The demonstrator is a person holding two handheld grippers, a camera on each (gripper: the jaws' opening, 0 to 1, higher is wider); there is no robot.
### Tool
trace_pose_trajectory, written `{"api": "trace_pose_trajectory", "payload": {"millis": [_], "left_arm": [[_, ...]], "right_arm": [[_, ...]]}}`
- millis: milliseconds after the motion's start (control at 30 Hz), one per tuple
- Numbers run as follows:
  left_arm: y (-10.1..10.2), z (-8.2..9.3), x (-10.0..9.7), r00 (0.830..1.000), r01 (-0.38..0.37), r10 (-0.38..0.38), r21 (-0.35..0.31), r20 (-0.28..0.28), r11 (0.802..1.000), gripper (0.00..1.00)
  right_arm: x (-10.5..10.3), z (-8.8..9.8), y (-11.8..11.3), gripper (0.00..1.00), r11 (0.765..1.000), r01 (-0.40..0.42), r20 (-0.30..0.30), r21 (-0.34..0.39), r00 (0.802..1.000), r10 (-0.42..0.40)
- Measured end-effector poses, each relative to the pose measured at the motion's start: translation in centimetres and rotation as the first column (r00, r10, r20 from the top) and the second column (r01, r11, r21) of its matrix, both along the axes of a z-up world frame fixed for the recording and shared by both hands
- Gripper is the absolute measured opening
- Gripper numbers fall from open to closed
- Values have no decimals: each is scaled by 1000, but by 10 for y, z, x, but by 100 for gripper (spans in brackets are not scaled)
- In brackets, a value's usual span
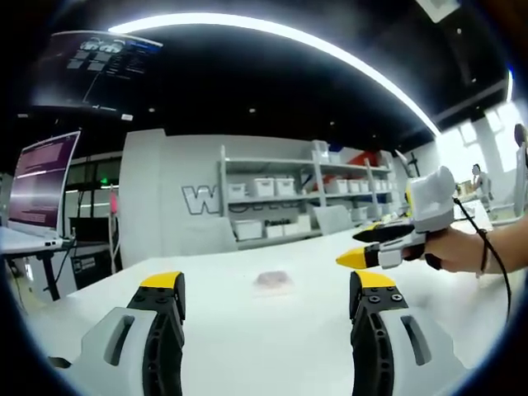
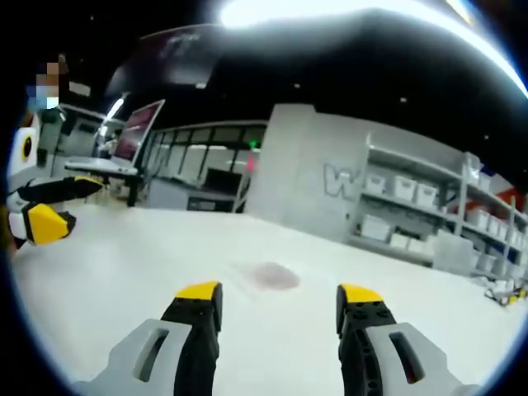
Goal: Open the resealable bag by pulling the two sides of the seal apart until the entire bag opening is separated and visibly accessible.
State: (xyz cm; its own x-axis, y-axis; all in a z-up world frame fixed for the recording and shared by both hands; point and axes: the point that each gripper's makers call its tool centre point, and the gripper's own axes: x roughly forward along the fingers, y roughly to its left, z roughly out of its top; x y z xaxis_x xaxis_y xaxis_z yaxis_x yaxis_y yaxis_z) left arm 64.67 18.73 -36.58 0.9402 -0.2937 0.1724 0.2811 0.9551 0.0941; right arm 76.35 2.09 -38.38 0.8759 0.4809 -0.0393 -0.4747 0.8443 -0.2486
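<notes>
A small clear resealable bag (image 1: 273,281) with something pinkish inside lies flat on the white table (image 1: 247,330); in the right gripper view the bag (image 2: 272,275) lies just beyond the jaws. My left gripper (image 1: 269,290) is open above the table, short of the bag, with nothing between its yellow-tipped jaws. My right gripper (image 2: 279,295) is open too, close to the bag. The right gripper (image 1: 371,247), held by a hand, enters the left gripper view from the right, its jaws apart. The left gripper (image 2: 51,208) enters the right gripper view at the left edge.
Grey shelves with white bins (image 1: 280,202) stand against the far wall behind the table. A monitor (image 1: 41,181) on a desk stands at the left. People (image 1: 478,177) stand at the far right near bright windows.
</notes>
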Motion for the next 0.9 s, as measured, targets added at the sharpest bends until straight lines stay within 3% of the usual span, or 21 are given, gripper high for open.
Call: {"api": "trace_pose_trajectory", "payload": {"millis": [900], "left_arm": [[5,-2,5,1000,-11,11,4,-8,1000,81]], "right_arm": [[17,-11,11,54,999,-10,-35,-32,999,8]]}}
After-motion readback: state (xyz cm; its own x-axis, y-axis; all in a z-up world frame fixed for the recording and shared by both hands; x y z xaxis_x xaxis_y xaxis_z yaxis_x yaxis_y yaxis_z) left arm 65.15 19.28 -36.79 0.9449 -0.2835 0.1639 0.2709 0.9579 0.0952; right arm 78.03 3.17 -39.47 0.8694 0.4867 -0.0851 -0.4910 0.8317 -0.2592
